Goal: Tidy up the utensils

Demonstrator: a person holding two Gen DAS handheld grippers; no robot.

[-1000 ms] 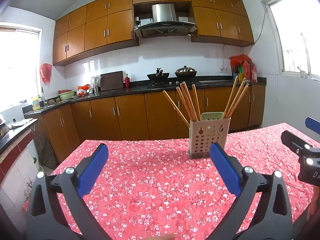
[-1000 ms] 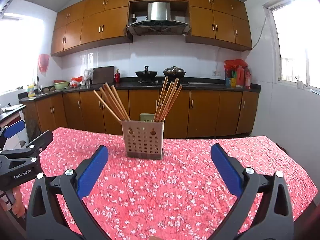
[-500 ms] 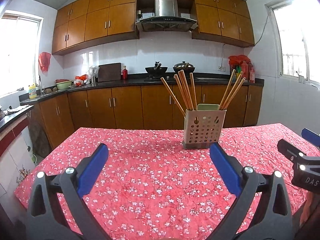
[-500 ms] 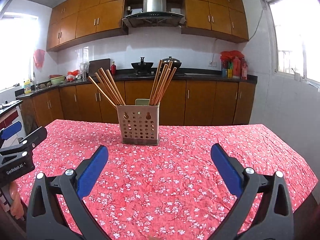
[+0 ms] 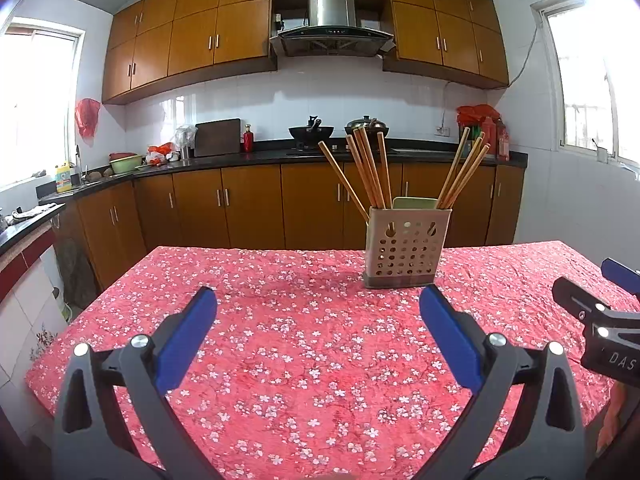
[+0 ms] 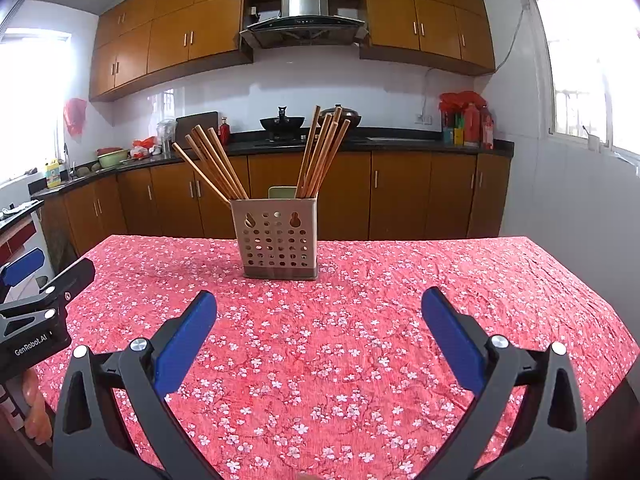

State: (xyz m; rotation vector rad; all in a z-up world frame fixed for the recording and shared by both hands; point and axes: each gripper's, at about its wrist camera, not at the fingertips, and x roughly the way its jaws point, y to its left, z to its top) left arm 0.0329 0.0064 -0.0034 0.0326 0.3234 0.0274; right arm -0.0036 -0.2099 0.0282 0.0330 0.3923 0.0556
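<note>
A beige perforated utensil holder (image 5: pixel 406 248) stands on the red floral tablecloth (image 5: pixel 304 332); it also shows in the right wrist view (image 6: pixel 279 239). Two bunches of wooden chopsticks (image 5: pixel 368 170) lean out of it, one left, one right (image 6: pixel 322 152). My left gripper (image 5: pixel 318 334) is open and empty, well short of the holder. My right gripper (image 6: pixel 319 334) is open and empty too, facing the holder from the near side. Each gripper shows at the edge of the other's view: the right gripper (image 5: pixel 600 320) and the left gripper (image 6: pixel 36 304).
The table's edges (image 6: pixel 580 292) fall away left and right. Behind it run brown kitchen cabinets (image 5: pixel 248 204) with a black counter, a wok (image 5: pixel 311 132), a pot, bottles (image 6: pixel 468 124) and a range hood.
Both grippers have pulled back and levelled, so the holder sits farther off and more of the table shows. Both stay open and empty.
</note>
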